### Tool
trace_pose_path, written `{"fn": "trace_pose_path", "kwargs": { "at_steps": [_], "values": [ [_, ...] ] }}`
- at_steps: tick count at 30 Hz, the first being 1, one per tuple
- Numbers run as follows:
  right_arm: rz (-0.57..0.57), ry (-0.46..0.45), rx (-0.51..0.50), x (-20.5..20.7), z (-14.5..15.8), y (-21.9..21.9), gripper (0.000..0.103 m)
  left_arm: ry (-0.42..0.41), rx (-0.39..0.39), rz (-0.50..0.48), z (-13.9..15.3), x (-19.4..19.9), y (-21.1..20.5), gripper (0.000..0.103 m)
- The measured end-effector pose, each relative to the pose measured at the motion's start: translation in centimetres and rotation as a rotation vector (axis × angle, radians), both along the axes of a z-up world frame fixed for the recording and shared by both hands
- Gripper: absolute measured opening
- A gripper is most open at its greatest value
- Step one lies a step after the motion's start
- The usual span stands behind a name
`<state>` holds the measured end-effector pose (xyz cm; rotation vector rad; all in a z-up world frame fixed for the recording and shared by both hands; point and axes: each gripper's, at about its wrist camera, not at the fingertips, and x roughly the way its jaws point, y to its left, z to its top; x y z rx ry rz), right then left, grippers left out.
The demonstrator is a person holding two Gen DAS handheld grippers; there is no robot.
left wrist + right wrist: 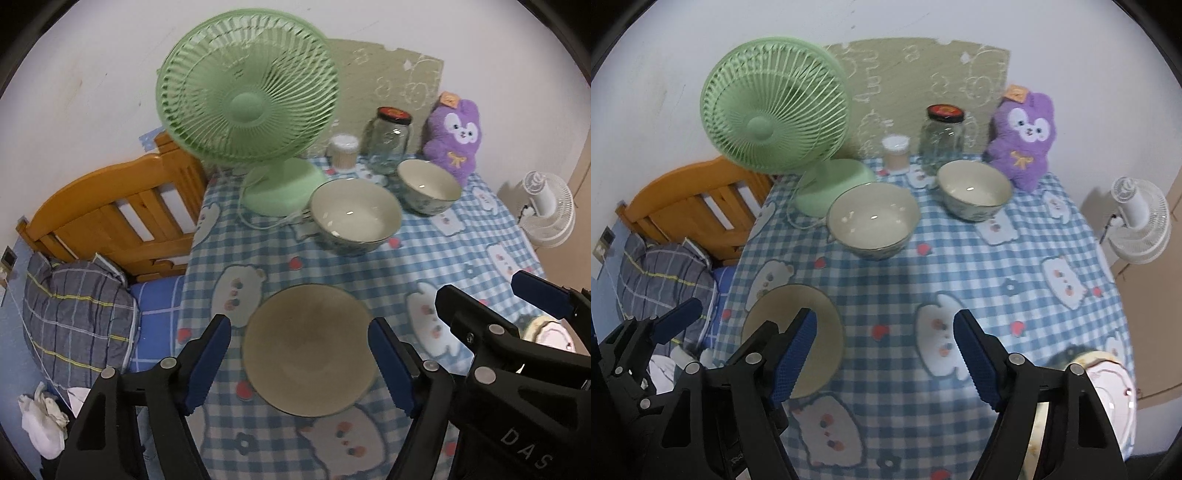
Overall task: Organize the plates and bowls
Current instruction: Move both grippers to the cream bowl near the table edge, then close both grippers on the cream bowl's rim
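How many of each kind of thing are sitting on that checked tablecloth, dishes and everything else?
Bowls: 2, a larger bowl and a smaller bowl
Plates: 2, a tan plate and a pale patterned plate at the table's edge
Fans: 1, the green fan
Jars: 1, a glass jar
Small lidded containers: 1, a small container
Plush toys: 1, the purple plush
Total: 8
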<state>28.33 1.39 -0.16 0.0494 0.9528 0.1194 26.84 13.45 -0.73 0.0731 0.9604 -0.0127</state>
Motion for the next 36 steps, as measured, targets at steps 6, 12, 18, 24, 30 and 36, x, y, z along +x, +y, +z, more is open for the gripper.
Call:
{"fn": "trace_pose_path", "kwargs": {
  "at_steps": [6,12,18,24,30,36],
  "values": [
    [0.023,0.037,0.010,1.4,-2.5,2.2,0.072,0.024,0.020,0.009,-2.2,1.1,1.5,0.069],
    [0.031,0.082,0.003,2.5,-5.0,3.4,0.065,0.069,0.017,0.025,-4.7,2.0,2.5,0.068],
    [0.017,0.137,0.019,3.3,-7.3,4.0,0.056,0.112,0.004,0.030,-6.8,2.7,2.9,0.059],
    [0.013,0.171,0.016,3.7,-8.9,4.6,0.045,0.146,-0.003,0.009,-8.3,3.1,2.7,0.045],
    [0.012,0.170,-0.020,4.0,-9.3,5.1,0.023,0.148,-0.001,0.013,-9.0,3.4,2.8,0.039],
    [0.018,0.178,-0.064,4.2,-9.5,5.6,0.015,0.134,0.057,0.019,-9.0,3.3,2.5,0.030]
  ]
}}
